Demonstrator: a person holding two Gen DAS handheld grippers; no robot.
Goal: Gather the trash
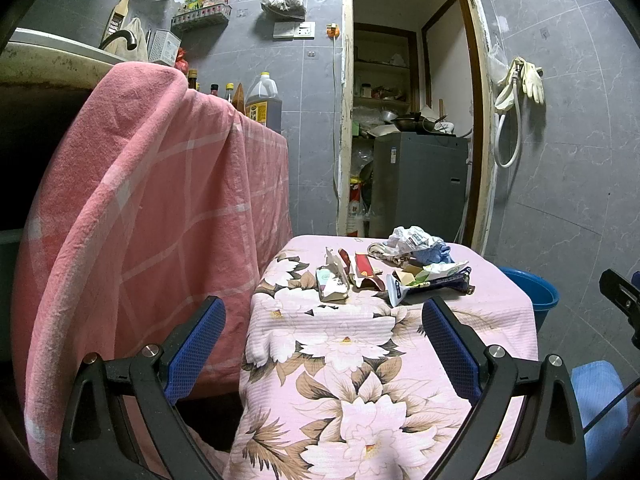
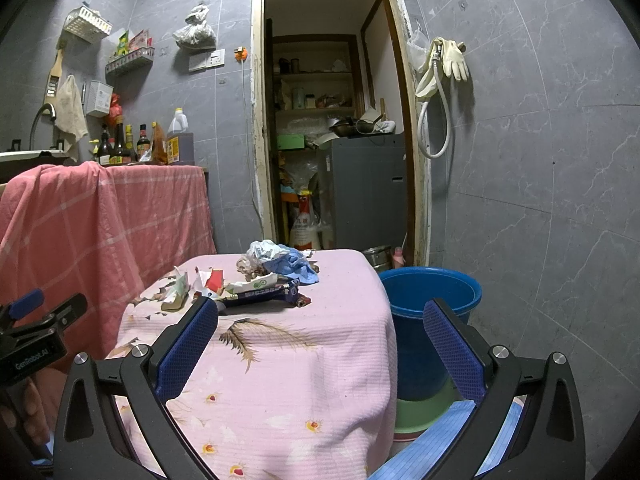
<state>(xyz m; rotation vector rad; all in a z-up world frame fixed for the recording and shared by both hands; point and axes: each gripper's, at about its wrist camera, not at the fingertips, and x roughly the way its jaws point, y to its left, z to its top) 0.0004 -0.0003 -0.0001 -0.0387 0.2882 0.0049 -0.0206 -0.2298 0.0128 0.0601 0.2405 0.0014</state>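
- Left wrist view: the left claw (image 1: 323, 322) hung released, its blue-padded fingers (image 1: 195, 350) spread wide and holding nothing, low over the near part of the table (image 1: 372, 360) draped in a pink floral cloth.
- The trash (image 1: 394, 268) lay in a loose heap toward the table's far edge, well ahead of the claw and apart from it: a torn carton (image 1: 332, 284) at the left, a red wrapper (image 1: 365, 270) beside it, a flattened tube-like packet (image 1: 428, 282) to the right, and crumpled white paper (image 1: 414, 238) with a blue rag (image 1: 438, 254) behind.
- A blue bucket (image 1: 532, 290) stood on the floor past the table's right edge; part of the right claw (image 1: 622, 300) showed at the frame's right border.
- Right wrist view: the right claw (image 2: 321, 326) was likewise released and empty, its left finger over the table (image 2: 320, 360), its right finger in front of the blue bucket (image 2: 430, 292).
- The trash (image 2: 260, 280) sat ahead and left of the claw's centre, the dark packet (image 2: 264, 296) nearest, just beyond the left fingertip, not touching.
- The bucket stood just beside the table's right side, empty as far as its interior showed.
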